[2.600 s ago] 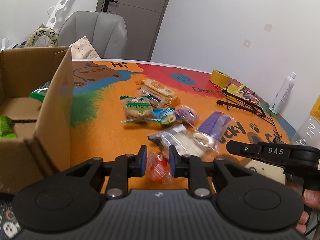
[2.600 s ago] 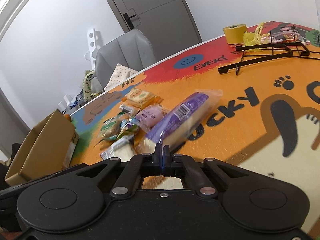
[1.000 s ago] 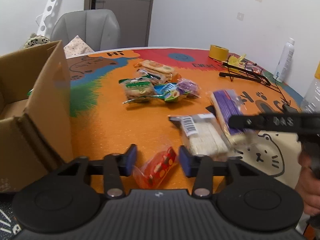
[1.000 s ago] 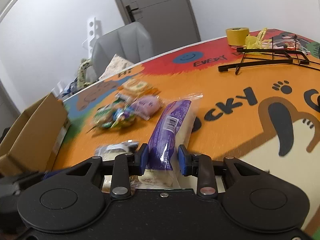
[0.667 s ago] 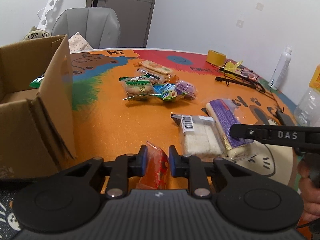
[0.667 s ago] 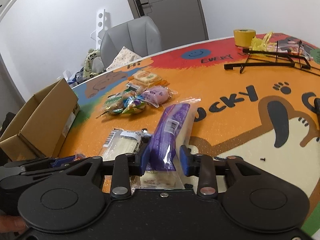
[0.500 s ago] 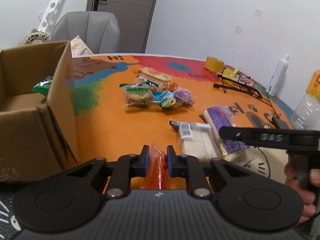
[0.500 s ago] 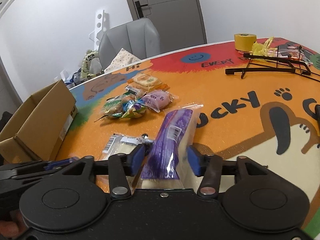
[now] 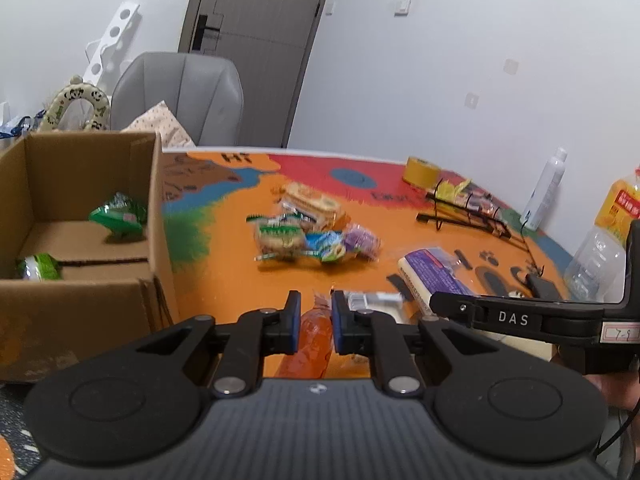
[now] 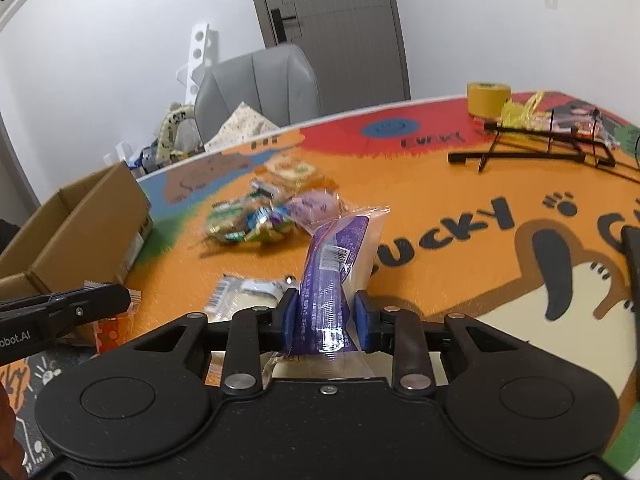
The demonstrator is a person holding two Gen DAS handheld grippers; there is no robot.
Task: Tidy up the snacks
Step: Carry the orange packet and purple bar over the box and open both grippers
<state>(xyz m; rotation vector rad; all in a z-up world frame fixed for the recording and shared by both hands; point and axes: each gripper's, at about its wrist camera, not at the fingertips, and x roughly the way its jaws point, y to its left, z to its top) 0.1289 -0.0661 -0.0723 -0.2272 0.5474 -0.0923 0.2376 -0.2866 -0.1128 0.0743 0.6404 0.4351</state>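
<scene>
Left gripper (image 9: 312,322) and right gripper (image 10: 323,316) each pinch something between their fingers.

Left wrist view: we look forward along the left gripper (image 9: 313,322) from low over the near table edge, the cardboard box (image 9: 80,236) close at left. Right wrist view: we look forward along the right gripper (image 10: 326,312), set further right, facing the grey chair (image 10: 260,88). Both views share the loose snack pile (image 9: 312,236) (mid-distance in each), the yellow tape roll (image 10: 488,100) and the black wire rack (image 9: 472,212); each also catches the other gripper at its edge.
</scene>
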